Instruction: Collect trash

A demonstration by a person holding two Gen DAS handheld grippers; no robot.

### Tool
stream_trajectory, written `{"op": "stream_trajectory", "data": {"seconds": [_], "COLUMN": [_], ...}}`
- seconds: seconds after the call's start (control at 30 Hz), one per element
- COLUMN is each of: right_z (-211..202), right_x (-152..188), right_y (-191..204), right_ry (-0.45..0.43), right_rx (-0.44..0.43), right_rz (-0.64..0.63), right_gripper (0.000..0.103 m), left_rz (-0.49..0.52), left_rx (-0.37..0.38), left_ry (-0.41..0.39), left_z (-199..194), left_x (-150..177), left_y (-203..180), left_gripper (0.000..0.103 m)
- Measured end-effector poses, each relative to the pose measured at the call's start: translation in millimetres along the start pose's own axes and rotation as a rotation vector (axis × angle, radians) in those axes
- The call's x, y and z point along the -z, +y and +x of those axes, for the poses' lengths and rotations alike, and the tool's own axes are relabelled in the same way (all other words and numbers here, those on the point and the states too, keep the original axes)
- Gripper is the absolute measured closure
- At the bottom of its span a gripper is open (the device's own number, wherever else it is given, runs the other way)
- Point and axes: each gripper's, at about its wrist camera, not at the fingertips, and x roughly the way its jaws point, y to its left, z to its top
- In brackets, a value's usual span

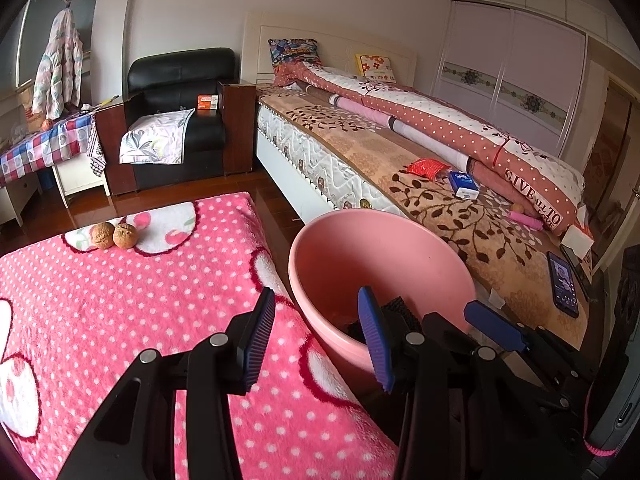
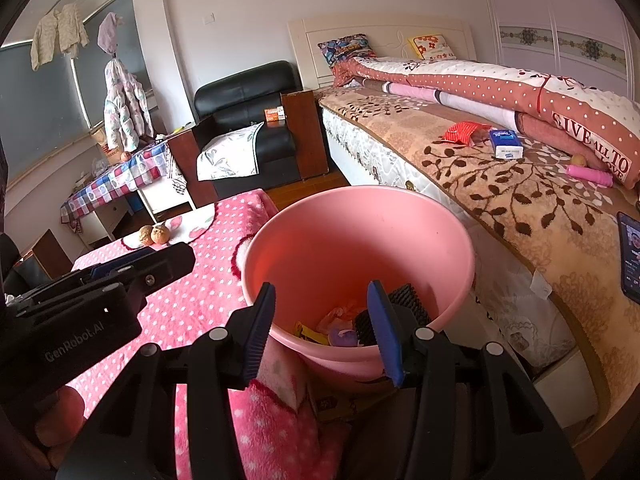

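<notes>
A pink bin point(image 1: 340, 248) point(image 2: 360, 232) stands between the pink polka-dot blanket point(image 1: 140, 320) point(image 2: 208, 280) and the bed. Several bits of trash point(image 2: 336, 326) and a black brush-like item point(image 2: 404, 300) lie at its bottom. My left gripper point(image 1: 318, 336) is open and empty, over the blanket's edge and the bin's near rim. My right gripper point(image 2: 326, 328) is open and empty, just above the bin's near rim. Two walnuts point(image 1: 114, 235) point(image 2: 154, 235) sit at the blanket's far end. A red wrapper point(image 1: 426, 168) point(image 2: 464, 130) lies on the bed.
On the bed lie a blue tissue pack point(image 1: 464, 185) point(image 2: 506, 144), a pink tube point(image 1: 524, 218) point(image 2: 590, 174), a phone point(image 1: 564, 284) point(image 2: 630, 256) and a rolled quilt point(image 1: 440, 120). A black armchair point(image 1: 180, 120) holding an orange box point(image 1: 207, 102) stands beyond.
</notes>
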Motion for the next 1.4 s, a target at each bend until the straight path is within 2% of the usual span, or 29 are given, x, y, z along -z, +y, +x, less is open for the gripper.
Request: {"op": "stream_trajectory", "data": {"seconds": [1.4], "right_z": [1.3], "right_x": [4.8], "right_y": [1.0], "right_ry": [0.006], "right_rx": [0.001], "right_rz": [-0.007], "right_gripper": [0.055], "left_rz": [-0.002], "left_rx": [-0.003], "left_ry": [0.005], "left_z": [-1.4], "left_x": [2.5], "left_y": [2.3], "left_gripper": [0.06]}}
